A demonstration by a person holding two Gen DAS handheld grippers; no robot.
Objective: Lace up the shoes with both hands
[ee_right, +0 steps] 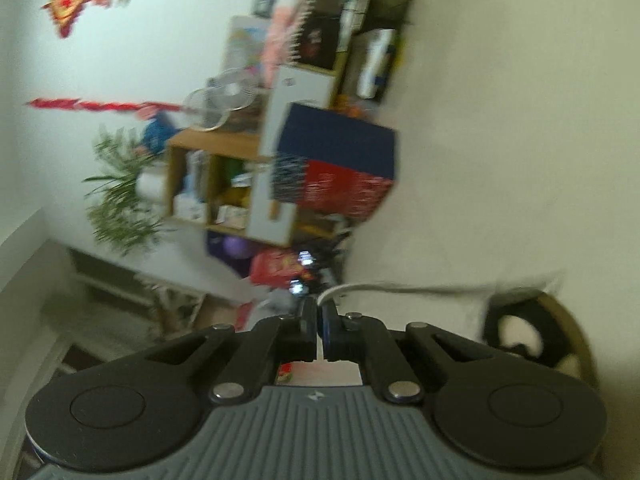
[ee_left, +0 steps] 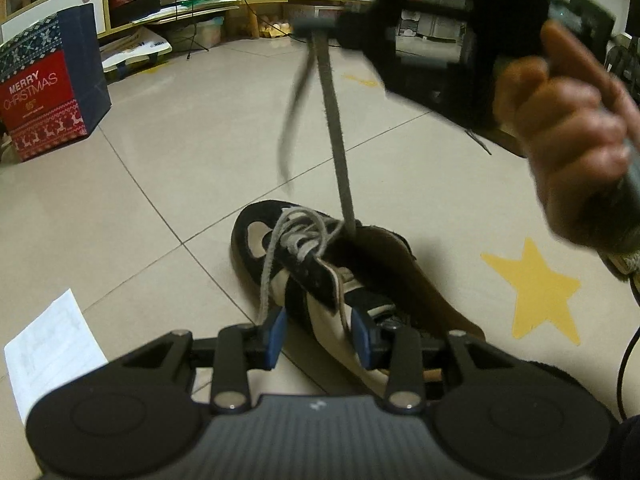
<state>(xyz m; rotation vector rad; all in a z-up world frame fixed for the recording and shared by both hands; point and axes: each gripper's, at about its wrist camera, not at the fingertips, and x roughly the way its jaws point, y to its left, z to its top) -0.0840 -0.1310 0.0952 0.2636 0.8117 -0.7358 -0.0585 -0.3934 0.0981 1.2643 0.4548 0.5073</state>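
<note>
The right gripper (ee_right: 319, 312) is pinching the grey shoelace (ee_left: 338, 148) tight between its two pads. Its jaws are squeezed almost together on the lace. In the left wrist view, this gripper (ee_left: 314, 26) is sitting high above the floor, and the lace is stretching in a straight, tight line from it down to the shoe (ee_left: 320, 264). A loose end of the lace is hanging down beside the tight part and looks blurry. A hand (ee_left: 576, 160) is holding the handle of this gripper on the right side of the picture.

The left gripper (ee_left: 318, 332) is sitting low, close to the shoe. Its blue pads (ee_left: 277, 334) are standing partly apart around the side of the shoe. I cannot tell if they are pressing on it. Another part of the grey lace is running down from the eyelets to just beside the left pad.

The shoe is black and cream with a brown tongue. It is lying on the pale floor tiles (ee_left: 160, 184). A yellow star sticker (ee_left: 536, 292) is on the floor near it. A white paper (ee_left: 52, 348) is lying to the left. A red and blue Christmas box (ee_left: 44, 92) is standing farther back.
</note>
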